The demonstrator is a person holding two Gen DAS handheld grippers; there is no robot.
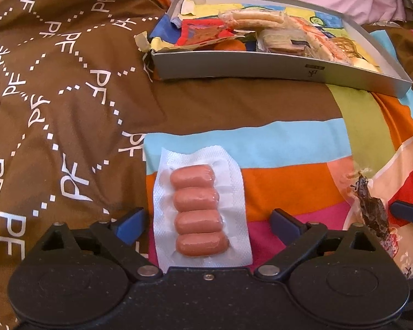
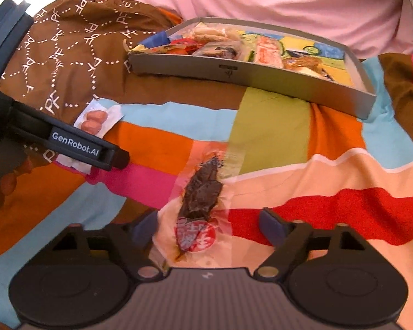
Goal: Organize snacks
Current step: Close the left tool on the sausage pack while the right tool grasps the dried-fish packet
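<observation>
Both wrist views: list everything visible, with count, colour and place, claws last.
Sausage pack: one, four pink sausages in clear-white wrap, on the striped cloth between the left claw's fingers.
Dark snack: one, brown in a clear wrapper with a red seal, on the cloth between the right claw's fingers.
Box: one, grey, shallow, open, farther back, holding mixed wrapped snacks.
Striped cloth: one, multicoloured, under everything.
Brown cloth: one, white "PF" print, to the left.
Pink fabric: behind the box.
Left claw: black, open.
Right claw: black, open.
</observation>
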